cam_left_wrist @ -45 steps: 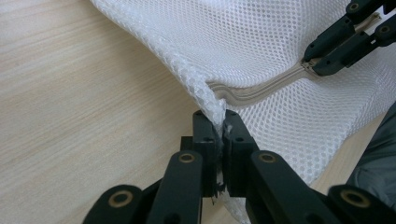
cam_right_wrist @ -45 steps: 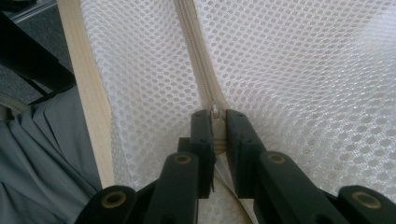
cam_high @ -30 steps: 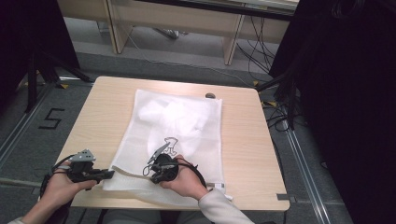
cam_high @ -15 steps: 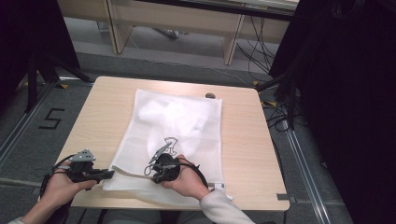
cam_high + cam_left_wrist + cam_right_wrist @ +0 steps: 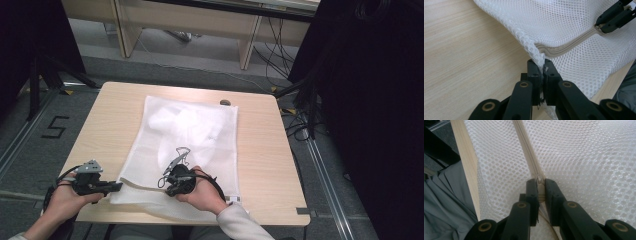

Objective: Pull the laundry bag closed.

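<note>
A white mesh laundry bag (image 5: 187, 150) lies flat on the light wooden desk (image 5: 112, 112), running from the far middle of the top toward the person's edge, with a pale bundle of something white showing through the netting in its far half. The left claw (image 5: 117, 186) sits at the bag's near left corner, clenched on a pinch of the mesh; in the left gripper view (image 5: 541, 68) the netting is squeezed between the two black jaws just beside the end of the beige zipper (image 5: 571, 45). The right claw (image 5: 172, 165) rests on the bag a little farther in, toward the middle of its near end, and in the right gripper view (image 5: 539, 185) its jaws are closed on the small zipper pull (image 5: 538, 180) where the zipper tape (image 5: 525, 147) runs away from it across the mesh. Both hands (image 5: 202, 195) rest at the near edge of the desk
</note>
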### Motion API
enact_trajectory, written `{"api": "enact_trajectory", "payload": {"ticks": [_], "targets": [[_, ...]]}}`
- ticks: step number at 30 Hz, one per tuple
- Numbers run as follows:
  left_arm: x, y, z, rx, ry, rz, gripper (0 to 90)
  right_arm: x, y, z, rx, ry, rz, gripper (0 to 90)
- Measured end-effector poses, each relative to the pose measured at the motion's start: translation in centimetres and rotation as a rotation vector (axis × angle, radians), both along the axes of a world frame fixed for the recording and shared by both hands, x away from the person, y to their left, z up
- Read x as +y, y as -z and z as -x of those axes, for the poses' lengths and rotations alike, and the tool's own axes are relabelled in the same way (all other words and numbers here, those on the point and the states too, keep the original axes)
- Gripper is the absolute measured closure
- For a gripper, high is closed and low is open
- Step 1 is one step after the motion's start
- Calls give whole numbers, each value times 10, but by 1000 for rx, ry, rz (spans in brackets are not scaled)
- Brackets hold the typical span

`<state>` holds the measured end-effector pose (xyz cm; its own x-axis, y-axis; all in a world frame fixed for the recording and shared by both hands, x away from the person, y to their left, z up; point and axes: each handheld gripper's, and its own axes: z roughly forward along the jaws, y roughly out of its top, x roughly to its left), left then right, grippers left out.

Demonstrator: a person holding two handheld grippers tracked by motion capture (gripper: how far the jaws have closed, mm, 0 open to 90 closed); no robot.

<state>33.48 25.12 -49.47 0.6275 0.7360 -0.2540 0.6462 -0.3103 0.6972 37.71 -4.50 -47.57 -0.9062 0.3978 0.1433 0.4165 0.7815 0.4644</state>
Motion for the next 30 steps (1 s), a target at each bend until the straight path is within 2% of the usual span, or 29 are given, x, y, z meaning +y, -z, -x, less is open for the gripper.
{"api": "enact_trajectory", "payload": {"ticks": [3, 4, 5, 11, 13, 14, 16, 17, 18, 21, 22, 23, 30], "targets": [[0, 0, 1, -2, -8, 8, 852, -2, 0, 0, 4, 2, -3, 823], [1, -1, 0, -3, 0, -19, 853, -2, 0, -1, 1, 3, -2, 823], [0, 0, 0, -3, -5, 1, 852, -2, 0, 0, -2, 4, 0, 823], [1, 0, 0, -3, -4, -1, 853, -3, -1, -1, 0, 9, 5, 823], [2, 0, 0, -3, 7, -17, 853, -4, -1, -1, 1, 8, 6, 823], [0, 0, 0, -2, -5, -1, 853, -4, -1, -1, -2, 9, 10, 823], [2, 0, 0, 5, 2, -13, 853, -5, -1, -1, 3, 9, 4, 823], [0, 0, 0, 4, -11, 5, 853, -5, -1, -2, -6, 4, 4, 823], [2, 0, 0, 5, 0, -12, 853, -6, -2, -1, -6, 12, 4, 823], [1, 0, 0, -2, -3, -5, 853, -8, -2, -2, -6, 15, 7, 823], [2, 0, 0, -2, 7, -20, 853, -8, -2, -1, 1, 15, 4, 823], [1, 0, 0, -2, -9, -2, 853, -8, -3, -1, -3, 17, 9, 823], [0, 2, 0, -15, -23, 19, 853, -12, -3, -2, -7, 16, 5, 823]]}}
